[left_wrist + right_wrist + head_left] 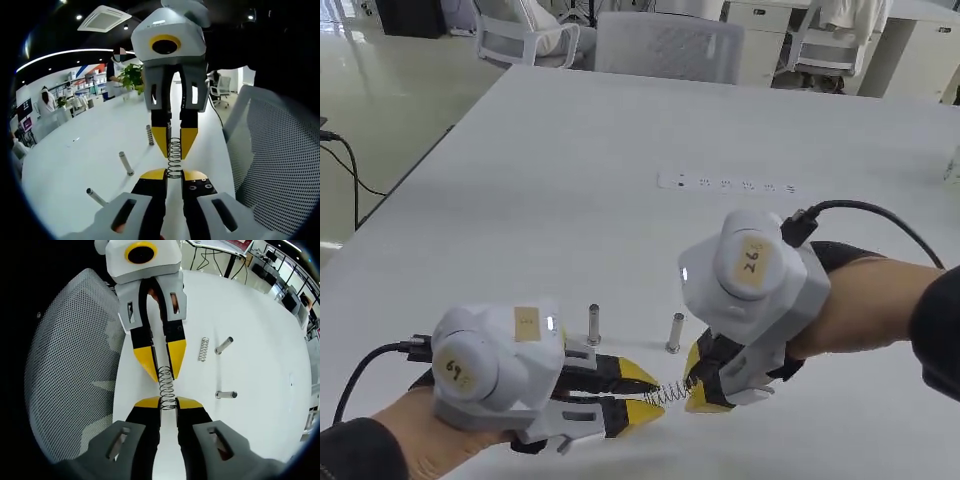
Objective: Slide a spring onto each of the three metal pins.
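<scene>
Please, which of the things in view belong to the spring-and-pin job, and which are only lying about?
For the job:
- spring, clamped between left gripper and right gripper
- pin by the left gripper
- pin by the right gripper
- second spring

Just lying about:
- power strip
- mesh chair

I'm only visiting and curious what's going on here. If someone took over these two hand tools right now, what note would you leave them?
The left gripper is shut on one end of a spring; the right gripper is shut on the other end.
Two bare pins stand upright near them.
Done: a third upright piece looks coiled, maybe a pin already wearing a spring; I can't be sure.
Left: slide the held spring onto a bare pin, then fit the other.
</scene>
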Tool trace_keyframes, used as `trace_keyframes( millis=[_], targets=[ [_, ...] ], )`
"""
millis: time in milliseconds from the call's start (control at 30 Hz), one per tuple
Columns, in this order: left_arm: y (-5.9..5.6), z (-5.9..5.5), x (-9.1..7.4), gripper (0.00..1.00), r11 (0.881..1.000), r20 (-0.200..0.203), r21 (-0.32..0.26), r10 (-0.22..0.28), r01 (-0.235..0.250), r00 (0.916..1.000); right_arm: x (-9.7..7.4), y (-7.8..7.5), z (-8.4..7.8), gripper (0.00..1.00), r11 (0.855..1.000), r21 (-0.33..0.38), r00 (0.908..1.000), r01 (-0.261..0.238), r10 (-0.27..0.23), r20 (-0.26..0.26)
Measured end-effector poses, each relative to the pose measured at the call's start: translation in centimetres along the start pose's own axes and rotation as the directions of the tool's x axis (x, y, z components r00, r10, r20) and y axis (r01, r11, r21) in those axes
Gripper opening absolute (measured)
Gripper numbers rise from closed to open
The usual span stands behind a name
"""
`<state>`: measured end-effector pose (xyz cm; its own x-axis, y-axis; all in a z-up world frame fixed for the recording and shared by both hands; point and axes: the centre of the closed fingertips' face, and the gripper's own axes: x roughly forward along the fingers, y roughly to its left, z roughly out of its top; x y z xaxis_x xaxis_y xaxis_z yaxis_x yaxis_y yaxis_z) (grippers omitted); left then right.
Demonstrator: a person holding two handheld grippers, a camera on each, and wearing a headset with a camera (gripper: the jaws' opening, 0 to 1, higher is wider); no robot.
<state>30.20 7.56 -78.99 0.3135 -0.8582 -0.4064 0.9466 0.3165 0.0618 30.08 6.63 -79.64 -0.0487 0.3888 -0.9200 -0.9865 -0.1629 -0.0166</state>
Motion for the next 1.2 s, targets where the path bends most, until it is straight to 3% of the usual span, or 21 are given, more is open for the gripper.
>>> trace_keyframes(
  millis=[333, 1200],
  targets=[
    [-0.1, -0.2, 0.2, 0.07, 1.000, -0.007, -0.007, -0.003, 0.003, 1.0000, -0.7, 0.3, 2.0, 0.13, 1.000, -0.009, 0.9985, 0.000, 0.001, 0.056],
    [0.2, 0.1, 0.1, 0.08, 1.000, 0.022, -0.024, 0.010, -0.010, 0.9997, -0.9, 0.3, 3.9, 0.13, 0.999, -0.031, 0.9968, 0.016, -0.014, 0.079]
  ],
)
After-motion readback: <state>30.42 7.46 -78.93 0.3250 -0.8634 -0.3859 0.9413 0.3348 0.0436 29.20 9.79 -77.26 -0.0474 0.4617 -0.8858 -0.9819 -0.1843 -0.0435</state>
